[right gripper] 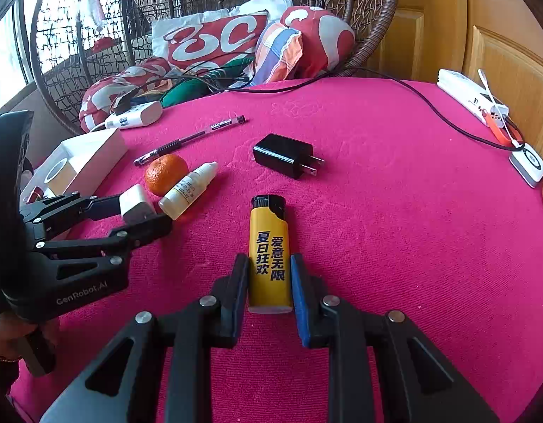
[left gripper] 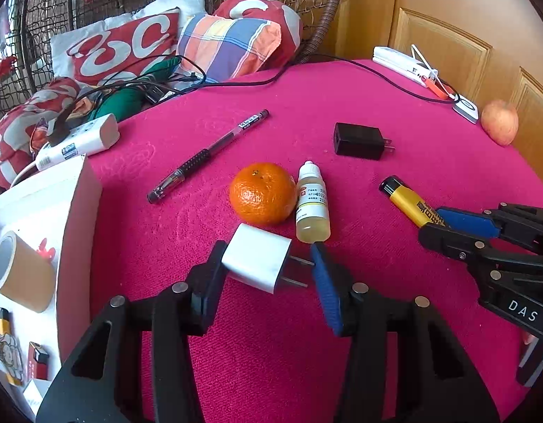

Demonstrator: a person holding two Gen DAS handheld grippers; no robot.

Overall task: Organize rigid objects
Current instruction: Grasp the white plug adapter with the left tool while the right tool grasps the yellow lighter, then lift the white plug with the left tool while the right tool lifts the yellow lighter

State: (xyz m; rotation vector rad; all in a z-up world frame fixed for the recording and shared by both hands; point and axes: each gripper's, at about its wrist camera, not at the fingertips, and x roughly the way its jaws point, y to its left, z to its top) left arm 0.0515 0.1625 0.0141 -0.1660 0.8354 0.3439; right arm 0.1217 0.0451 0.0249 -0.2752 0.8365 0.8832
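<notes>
The yellow lighter (right gripper: 270, 253) lies flat on the pink cloth (right gripper: 394, 246), long axis in line with your right gripper (right gripper: 270, 282), base toward you, black cap away. Its 2 narrowly set fingers flank the lower body; firm contact cannot be confirmed. Black Chinese characters run down the lighter. Your left gripper (left gripper: 267, 275), marked "GenRobot.AI", brackets the white charger (left gripper: 255, 262), jaws wide.
</notes>
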